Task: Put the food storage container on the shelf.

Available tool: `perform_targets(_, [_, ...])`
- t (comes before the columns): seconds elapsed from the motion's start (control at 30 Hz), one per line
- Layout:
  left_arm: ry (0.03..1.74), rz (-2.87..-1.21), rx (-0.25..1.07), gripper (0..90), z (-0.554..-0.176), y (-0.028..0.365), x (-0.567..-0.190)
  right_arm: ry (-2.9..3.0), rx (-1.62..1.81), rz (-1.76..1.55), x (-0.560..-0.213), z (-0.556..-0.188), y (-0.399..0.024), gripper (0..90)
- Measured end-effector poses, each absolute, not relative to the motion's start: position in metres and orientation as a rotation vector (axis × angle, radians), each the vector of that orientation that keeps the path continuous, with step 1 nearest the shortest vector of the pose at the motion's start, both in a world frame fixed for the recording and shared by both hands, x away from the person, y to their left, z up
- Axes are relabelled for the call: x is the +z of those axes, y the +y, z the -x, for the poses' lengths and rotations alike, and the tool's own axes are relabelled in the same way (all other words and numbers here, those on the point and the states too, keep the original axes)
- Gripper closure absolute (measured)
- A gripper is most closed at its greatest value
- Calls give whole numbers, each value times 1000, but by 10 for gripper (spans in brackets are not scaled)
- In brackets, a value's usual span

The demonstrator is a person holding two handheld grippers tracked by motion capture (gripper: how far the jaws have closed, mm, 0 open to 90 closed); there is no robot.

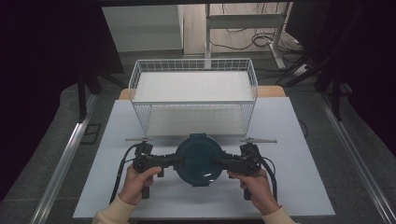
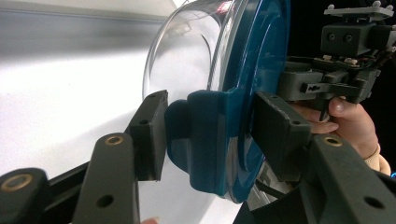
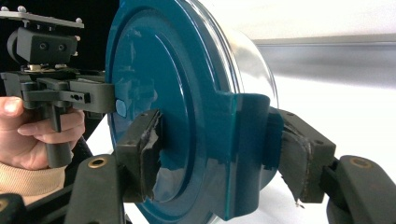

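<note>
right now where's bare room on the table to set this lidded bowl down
Bare patches: the table left and right of both grippers, and the wire basket floor. Crowded: the middle front, where the left gripper and right gripper clamp the bowl.

Support: white table (image 1: 299, 186), flat top | Resting on it: white wire basket (image 1: 194, 95) at the far middle edge | Also on it: two thin grey strips just before the basket

Both grippers' fingers (image 2: 149, 135) clamped, facing inward
</note>
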State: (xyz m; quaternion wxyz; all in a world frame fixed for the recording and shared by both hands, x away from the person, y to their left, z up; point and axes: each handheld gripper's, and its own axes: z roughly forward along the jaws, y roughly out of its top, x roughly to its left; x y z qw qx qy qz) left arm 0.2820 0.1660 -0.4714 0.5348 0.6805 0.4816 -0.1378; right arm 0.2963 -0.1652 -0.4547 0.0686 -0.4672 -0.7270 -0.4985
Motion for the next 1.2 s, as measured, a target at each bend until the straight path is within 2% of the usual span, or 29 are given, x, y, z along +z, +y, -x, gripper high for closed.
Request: perform_targets(1.2, [1091, -1619, -254, 476, -277, 169, -440, -2234, -1571, 1344, -426, -293, -163, 363])
